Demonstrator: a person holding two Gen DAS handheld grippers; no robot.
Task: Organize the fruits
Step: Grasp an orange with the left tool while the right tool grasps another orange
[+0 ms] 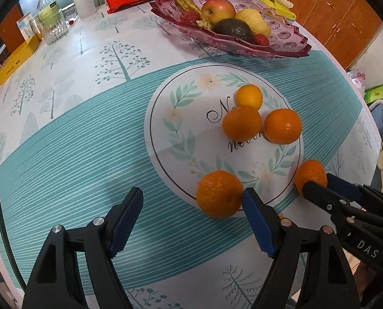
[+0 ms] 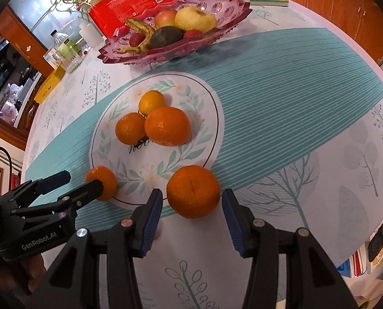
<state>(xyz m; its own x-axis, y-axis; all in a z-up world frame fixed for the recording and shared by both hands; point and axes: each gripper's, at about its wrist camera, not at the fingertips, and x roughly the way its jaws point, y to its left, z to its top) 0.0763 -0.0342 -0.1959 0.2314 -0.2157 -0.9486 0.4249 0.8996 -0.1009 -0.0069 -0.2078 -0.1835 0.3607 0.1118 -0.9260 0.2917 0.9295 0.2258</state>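
A: We see five oranges on the worktop. Three sit bunched inside the printed white circle on the cloth: a small yellowish one at the far side, touching two deeper orange ones in front of it.

B: And the other two lie at the near edge of that circle. Our left gripper stands released, its blue pads well apart. The left-hand near orange sits just ahead of it, against the inner tip of its right-hand finger, not fully between the two.

A: From the right wrist view we see our right gripper pointing steeply down at the right-hand near orange. The fruit lies at the fingertips, between them, with a thin gap on each side, so we call it unclenched and holding nothing.

B: Agreed. In the left view that same orange shows partly hidden behind the right gripper's tips.

A: Beyond the circle stands the pink glass fruit dish, holding an apple, a pear, an avocado, a browned banana and strawberries. It is well apart from both grippers.
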